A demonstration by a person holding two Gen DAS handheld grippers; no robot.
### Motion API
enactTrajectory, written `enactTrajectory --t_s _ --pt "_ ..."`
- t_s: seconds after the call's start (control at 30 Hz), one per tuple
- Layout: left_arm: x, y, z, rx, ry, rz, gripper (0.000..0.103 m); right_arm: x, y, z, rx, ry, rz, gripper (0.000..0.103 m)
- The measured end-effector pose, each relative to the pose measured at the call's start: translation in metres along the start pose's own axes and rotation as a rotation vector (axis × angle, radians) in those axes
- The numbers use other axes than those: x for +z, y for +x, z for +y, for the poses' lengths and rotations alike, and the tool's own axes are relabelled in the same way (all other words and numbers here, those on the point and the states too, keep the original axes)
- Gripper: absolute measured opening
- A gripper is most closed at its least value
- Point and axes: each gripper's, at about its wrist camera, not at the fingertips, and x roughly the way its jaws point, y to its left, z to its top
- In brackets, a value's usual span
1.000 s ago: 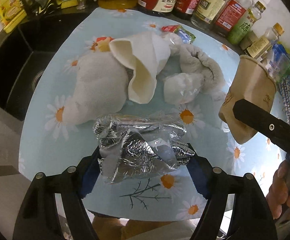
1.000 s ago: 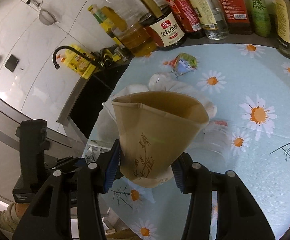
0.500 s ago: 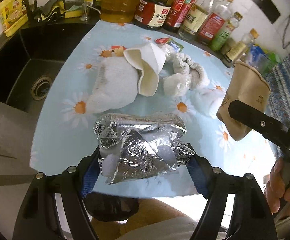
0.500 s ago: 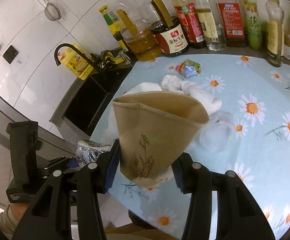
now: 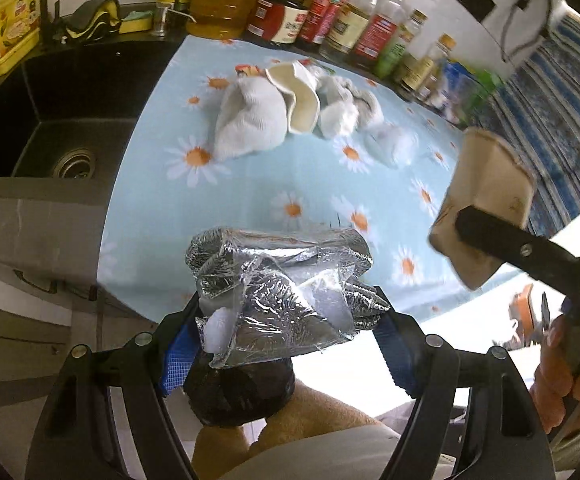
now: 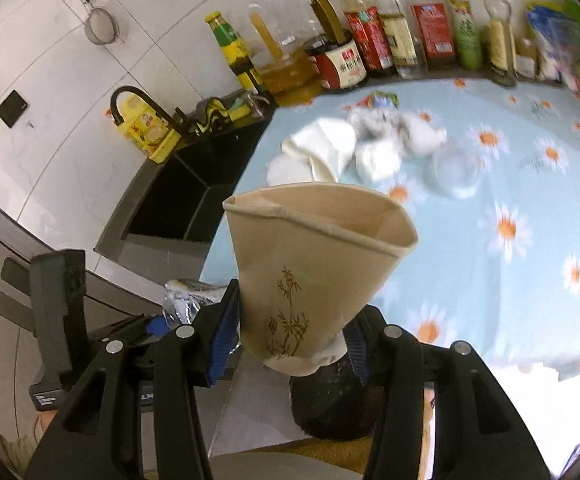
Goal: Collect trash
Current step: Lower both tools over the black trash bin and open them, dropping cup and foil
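Note:
My left gripper is shut on a crumpled silver foil wrapper, held beyond the counter's front edge above a black-lined bin. My right gripper is shut on a squashed brown paper cup with a bamboo print, also over the bin. The cup shows at the right of the left wrist view. The foil shows at the lower left of the right wrist view. More trash lies on the daisy tablecloth: a white crushed cup, tissues and a clear plastic cup.
A black sink lies left of the counter. Several sauce and oil bottles line the back wall. A small colourful wrapper lies near them. Snack bags stand at the back right.
Both grippers have pulled back and away from the counter with the foil and the cup still in them. The black bin has come into view beneath them.

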Motion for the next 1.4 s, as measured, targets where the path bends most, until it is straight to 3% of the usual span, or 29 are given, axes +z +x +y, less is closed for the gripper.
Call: enactTrajectory --t_s 0.23,0.53,0.73,1.0,1.13,1.4 --pt "-0.038 0.003 0.023 -0.036 0.041 0.065 0.076 -0.058 0.016 -0.007 -0.048 0.167 0.048 0.048" --pt "-0.090 0.044 0.058 -0.041 -0.005 0.222 0.076 -0.114 0.067 -0.029 -0.101 0.277 0.212 0.048" --pt "-0.113 0.089 0.078 -0.023 -0.032 0.332 0.076 -0.152 0.119 -0.055 -0.119 0.360 0.369 0.048" --pt "-0.137 0.145 0.104 0.001 -0.075 0.441 0.076 -0.158 0.168 -0.074 -0.111 0.387 0.435 0.049" --pt "-0.143 0.167 0.109 0.041 -0.045 0.453 0.076 -0.160 0.194 -0.091 -0.115 0.398 0.443 0.049" --pt "-0.154 0.203 0.111 0.042 -0.059 0.494 0.076 -0.176 0.224 -0.116 -0.074 0.471 0.469 0.049"
